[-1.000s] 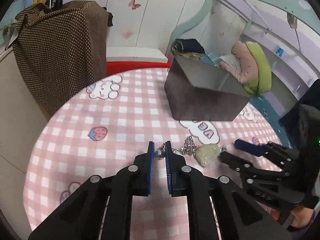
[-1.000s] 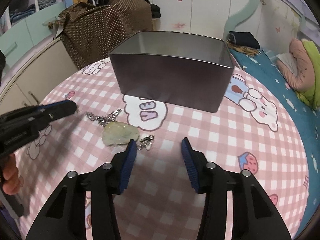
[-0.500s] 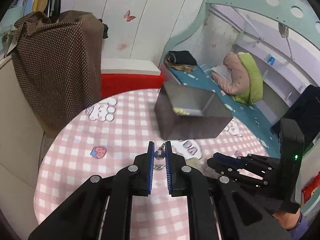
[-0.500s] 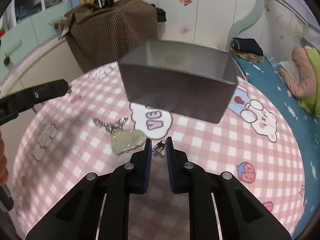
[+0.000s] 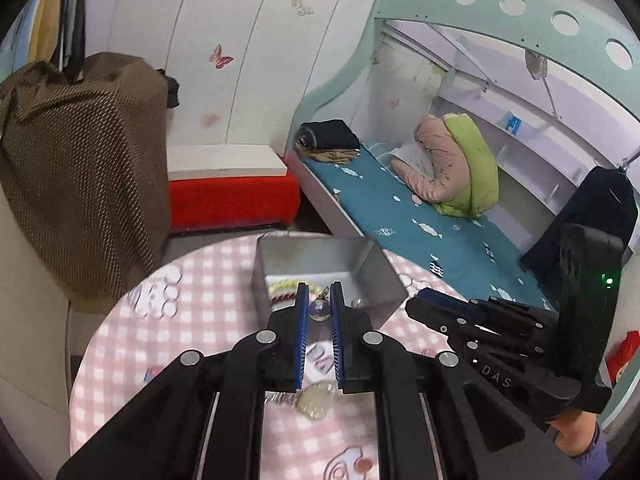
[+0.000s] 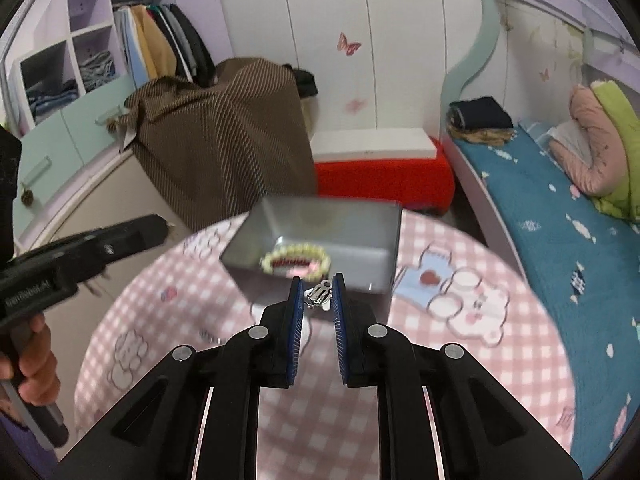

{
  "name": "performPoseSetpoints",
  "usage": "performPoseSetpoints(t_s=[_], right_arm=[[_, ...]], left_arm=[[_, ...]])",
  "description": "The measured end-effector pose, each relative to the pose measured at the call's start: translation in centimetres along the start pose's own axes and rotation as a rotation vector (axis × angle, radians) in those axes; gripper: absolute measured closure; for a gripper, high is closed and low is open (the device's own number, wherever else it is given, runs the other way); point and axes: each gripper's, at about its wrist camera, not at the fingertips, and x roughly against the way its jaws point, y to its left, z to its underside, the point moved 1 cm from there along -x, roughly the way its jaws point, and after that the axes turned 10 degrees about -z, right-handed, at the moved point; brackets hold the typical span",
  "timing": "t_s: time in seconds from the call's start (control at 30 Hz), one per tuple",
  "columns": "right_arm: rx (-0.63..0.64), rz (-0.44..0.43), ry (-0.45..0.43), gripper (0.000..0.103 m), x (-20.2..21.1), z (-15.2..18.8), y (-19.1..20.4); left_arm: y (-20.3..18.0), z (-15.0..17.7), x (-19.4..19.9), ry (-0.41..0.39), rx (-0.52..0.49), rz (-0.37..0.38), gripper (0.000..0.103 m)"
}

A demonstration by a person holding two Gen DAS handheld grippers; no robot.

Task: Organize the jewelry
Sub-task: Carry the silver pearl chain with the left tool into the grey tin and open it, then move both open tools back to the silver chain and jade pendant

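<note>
Left wrist: round glassy bead (image 5: 319, 311) between ribbed fingers (image 5: 302, 336).

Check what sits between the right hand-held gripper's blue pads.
In the right wrist view, a small silver clasp is pinched between the right hand-held gripper pads.

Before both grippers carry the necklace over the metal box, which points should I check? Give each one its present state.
1. Left gripper shut on the round bead: ok.
2. Right gripper shut on the silver clasp: ok.
3. Pale green pendant lifted clear of the checked tablecloth: cannot tell.
4. Metal box open on top: ok.
5. Room inside beside the bead bracelet: ok.
6. Chain free of tangles: cannot tell.
</note>
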Motion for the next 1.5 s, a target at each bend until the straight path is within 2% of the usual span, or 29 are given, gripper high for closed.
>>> performPoseSetpoints(t_s=[0.2, 0.57, 0.73, 0.8, 0.83, 1.23, 1.33, 1.37, 1.47, 1.5], right_arm=[[-0.030, -0.013, -0.014, 0.088, -0.9, -2.1, -1.3], [-0.080, -0.028, 0.038, 0.088, -4.3, -2.4, -3.5], [-0.089, -0.031, 0.053, 0.088, -5.2, -2.1, -3.9], [-0.092, -0.035, 0.057, 0.088, -5.4, -1.9, -4.0], [-0.094, -0.036, 0.059, 0.088, -5.5, -1.8, -4.0], [-0.099, -0.045, 0.045, 0.086, -4.8, -1.7, -4.0], [-0.105, -0.042, 0.040, 0.085, -4.3, -1.7, -3.9], [-0.106, -0.042, 0.038, 0.083, -4.1, -1.6, -3.9], [-0.109, -0.040, 0.029, 0.071, -3.5, -1.5, -3.7], [-0.106, -0.035, 0.023, 0.070, -3.2, -1.5, -3.7]], left_arm=[[-1.4, -2.0, -2.9, 0.035, -0.029, 0.005, 0.094], [-1.6, -0.8, -9.0, 0.149, -0.031, -0.023, 0.093], [-1.8, -0.5, -9.6, 0.158, -0.043, -0.033, 0.093], [-1.8, -0.5, -9.7, 0.158, -0.041, -0.039, 0.083], [-1.7, -0.4, -9.7, 0.159, -0.040, -0.039, 0.083], [-1.6, 0.0, -8.3, 0.148, -0.032, -0.056, 0.082], [-1.3, 0.0, -7.8, 0.142, -0.022, -0.063, 0.071], [-1.3, 0.0, -7.5, 0.137, -0.020, -0.066, 0.068], [-1.1, 0.1, -6.8, 0.130, -0.017, -0.066, 0.067], [-1.1, 0.0, -6.6, 0.129, -0.017, -0.065, 0.067]])
